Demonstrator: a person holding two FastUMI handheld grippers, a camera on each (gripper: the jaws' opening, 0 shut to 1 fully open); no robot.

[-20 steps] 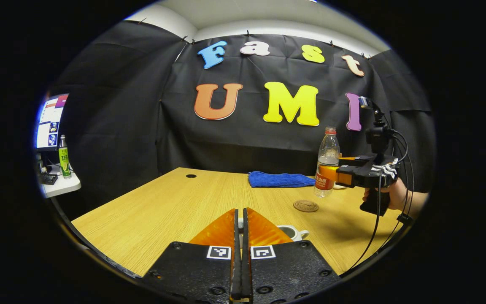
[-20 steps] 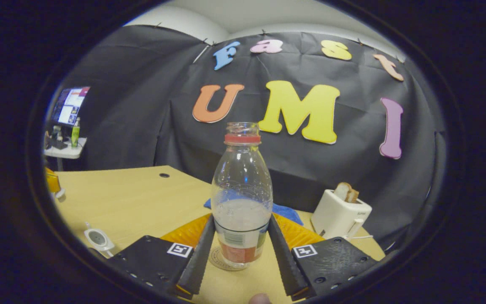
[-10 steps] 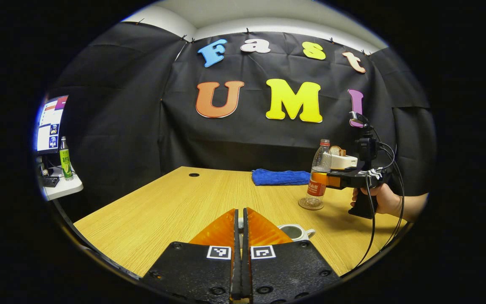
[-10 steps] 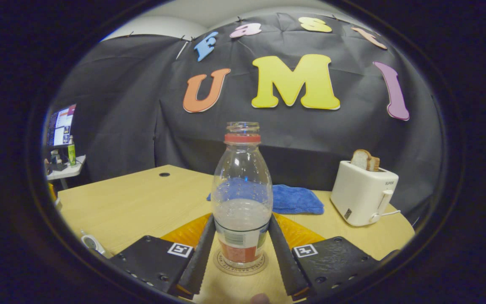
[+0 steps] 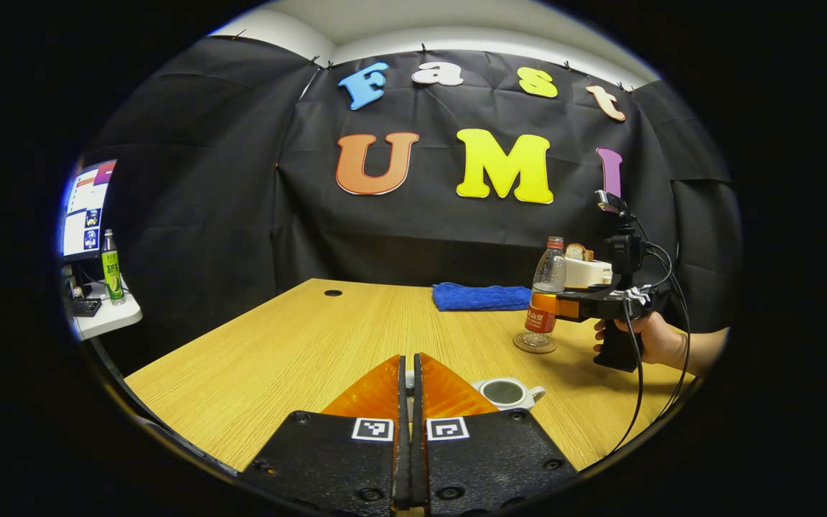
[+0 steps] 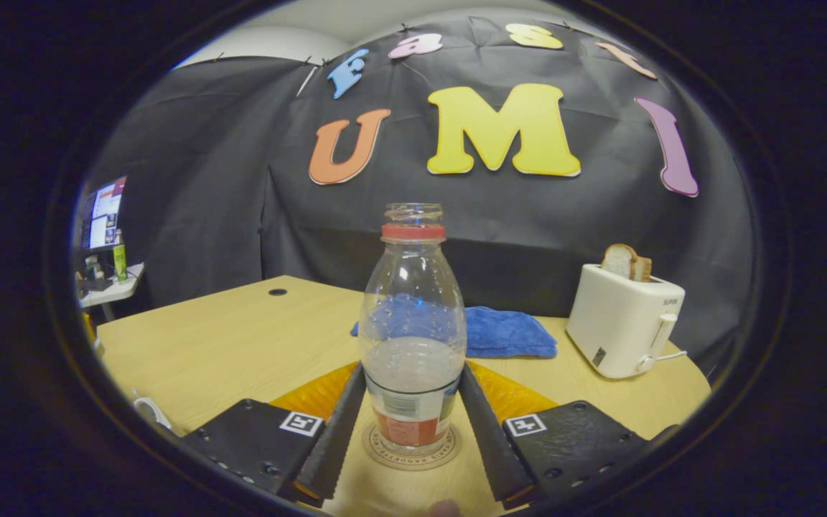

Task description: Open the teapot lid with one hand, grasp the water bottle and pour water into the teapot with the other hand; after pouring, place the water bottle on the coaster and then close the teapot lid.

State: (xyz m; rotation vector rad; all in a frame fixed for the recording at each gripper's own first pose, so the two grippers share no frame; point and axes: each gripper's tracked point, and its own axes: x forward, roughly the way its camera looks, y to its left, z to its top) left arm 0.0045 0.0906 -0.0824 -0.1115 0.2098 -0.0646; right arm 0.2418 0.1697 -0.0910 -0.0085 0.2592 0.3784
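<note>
- My left tool (image 5: 408, 361) sits low at the near edge of the pale wooden worktop (image 5: 298, 345), its fingers pinched almost together on a small pale sliver that I take to be the knob of the teapot lid (image 5: 409, 375); too little shows to be sure.
- Just right of it stands the small white ceramic teapot (image 5: 505, 393), its mouth uncovered and dark inside.
- Further right, the clear plastic water bottle with the red neck ring and red label (image 6: 412, 337) stands upright on the round brown coaster (image 6: 411, 451), uncapped and roughly a third full.
- My right tool (image 6: 412, 373) clasps the bottle at label height, one finger pressed to each side.
- I judge pouring done and the set-down step nearly complete. Next I should spread the right tool, back it straight off without tipping the bottle, then bring the lid over the teapot and lower it squarely.
</note>
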